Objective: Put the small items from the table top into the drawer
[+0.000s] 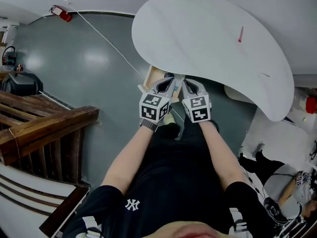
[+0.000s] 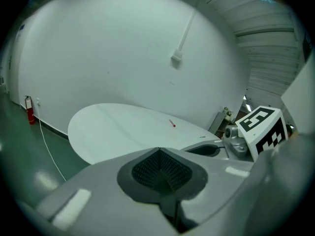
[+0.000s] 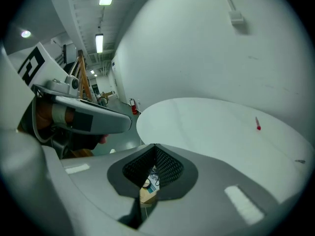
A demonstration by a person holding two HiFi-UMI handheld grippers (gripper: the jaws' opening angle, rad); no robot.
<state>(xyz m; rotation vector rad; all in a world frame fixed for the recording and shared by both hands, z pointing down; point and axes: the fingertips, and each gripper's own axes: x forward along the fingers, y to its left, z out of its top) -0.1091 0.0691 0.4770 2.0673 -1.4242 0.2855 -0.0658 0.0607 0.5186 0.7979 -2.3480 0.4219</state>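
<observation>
Our left tongs (image 2: 158, 150) are pressed together with nothing between them. Our right tongs (image 3: 155, 146) are closed too, and through the small gap under their pads we see only the wooden drawer (image 3: 146, 194) below. Both hang side by side over this drawer at the near edge of the white counter (image 1: 208, 29). A small red item (image 1: 240, 34) lies far across the counter. To pick it well, we should open one pair before reaching and close on its middle

Left gripper (image 2: 158, 150), right gripper (image 3: 155, 145), both closed
</observation>
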